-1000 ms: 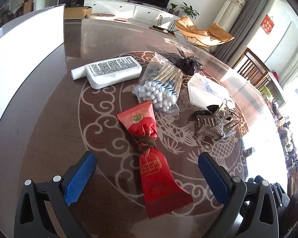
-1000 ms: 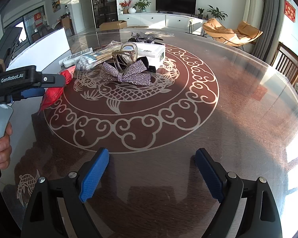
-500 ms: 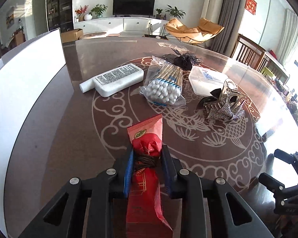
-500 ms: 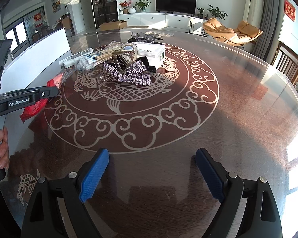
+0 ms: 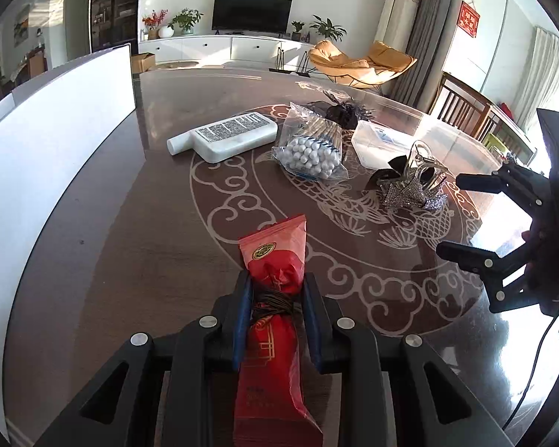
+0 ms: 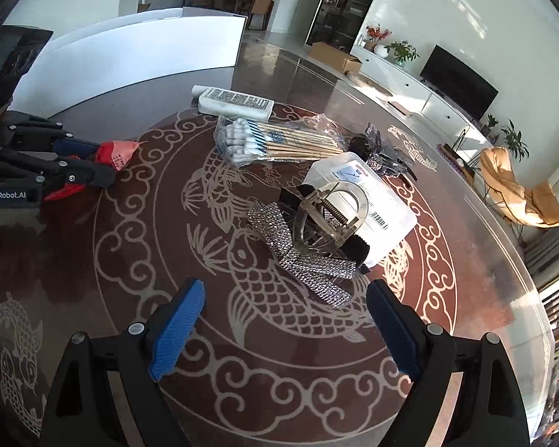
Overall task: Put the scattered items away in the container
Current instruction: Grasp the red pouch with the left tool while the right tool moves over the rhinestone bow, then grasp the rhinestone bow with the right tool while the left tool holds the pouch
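My left gripper (image 5: 274,298) is shut on a red snack packet (image 5: 275,257) at its tied waist, lifted slightly over the dark table; it also shows in the right wrist view (image 6: 111,152). My right gripper (image 6: 285,320) is open and empty, hovering just short of a sparkly bow hair clip (image 6: 309,238). Behind it lie a clear lidded box (image 6: 369,201), a bag of cotton swabs (image 6: 275,141), a white bottle (image 6: 236,102) and a black wrapped item (image 6: 369,145). The white container (image 5: 52,126) stands along the table's left side.
The round glass-topped table (image 6: 130,298) has a koi pattern. The left gripper (image 6: 59,164) sits at the left in the right wrist view. Chairs (image 5: 462,104) stand beyond the far right table edge.
My left gripper closed on the red packet and lifted it. My right gripper moved forward and turned toward the bow hair clip, which is now close in front of it.
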{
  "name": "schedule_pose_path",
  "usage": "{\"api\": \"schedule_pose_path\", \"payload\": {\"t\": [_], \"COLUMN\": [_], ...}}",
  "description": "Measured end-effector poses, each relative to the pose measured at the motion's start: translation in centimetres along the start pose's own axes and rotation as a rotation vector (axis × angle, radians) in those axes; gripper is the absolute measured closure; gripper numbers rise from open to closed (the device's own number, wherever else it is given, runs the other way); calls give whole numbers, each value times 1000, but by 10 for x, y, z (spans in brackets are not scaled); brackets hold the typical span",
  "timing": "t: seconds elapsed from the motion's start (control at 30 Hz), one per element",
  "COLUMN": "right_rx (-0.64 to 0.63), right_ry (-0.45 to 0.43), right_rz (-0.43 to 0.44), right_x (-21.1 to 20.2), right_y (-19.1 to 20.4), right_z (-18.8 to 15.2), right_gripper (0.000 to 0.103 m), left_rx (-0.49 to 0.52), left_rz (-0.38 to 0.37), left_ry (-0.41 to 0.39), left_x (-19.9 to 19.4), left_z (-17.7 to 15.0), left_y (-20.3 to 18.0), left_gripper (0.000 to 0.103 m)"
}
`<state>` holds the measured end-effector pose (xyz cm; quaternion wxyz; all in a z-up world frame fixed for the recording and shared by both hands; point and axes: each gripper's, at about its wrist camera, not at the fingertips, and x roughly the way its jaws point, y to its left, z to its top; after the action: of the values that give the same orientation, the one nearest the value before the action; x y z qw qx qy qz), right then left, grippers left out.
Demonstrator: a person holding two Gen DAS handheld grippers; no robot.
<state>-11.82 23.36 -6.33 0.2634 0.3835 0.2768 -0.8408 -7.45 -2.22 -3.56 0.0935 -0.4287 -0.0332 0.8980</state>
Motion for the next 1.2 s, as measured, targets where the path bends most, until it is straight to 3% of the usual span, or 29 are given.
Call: {"api": "schedule_pose_path", "payload": {"t": [0.2,0.33,0.43,0.47,0.63,0.77,0.9,1.1,1.17,1.2], "right_rx": [48,184,203,190,140,227,321,373,384,385], "right_ry": [42,-22,-67,-84,-105,-102,-103,1,5,-2], "right_rz": [15,254,500,519,296,304,257,88,65,45], "right_x": [24,16,-3,-10,-21,-6,11,48,51,49], "right_y": [-32,-30,-14,-9,-9,-1,15,29,26,25], "right_z": [8,14,12,10,10,12,19,46,48,47], "right_gripper": [14,13,14,14,14,14,14,13,19,27], "left_rx": [2,7,14,15,18,21,12,95,79,69], "left_rz": [3,9,18,19,23,27,17,118,104,93], "left_ry": [0,1,1,1,2,2,1,9,8,8], "left_x": [-2,-2,-2,-2,-2,-3,-3,2,2,2], "left_z": [-2,-3,-3,-3,-3,-3,-3,-2,0,0], "left_y": [1,0,-2,-2,-2,-3,-2,-20,-17,-14], "left_gripper": [78,78,78,78,77,77,77,75,76,76]}}
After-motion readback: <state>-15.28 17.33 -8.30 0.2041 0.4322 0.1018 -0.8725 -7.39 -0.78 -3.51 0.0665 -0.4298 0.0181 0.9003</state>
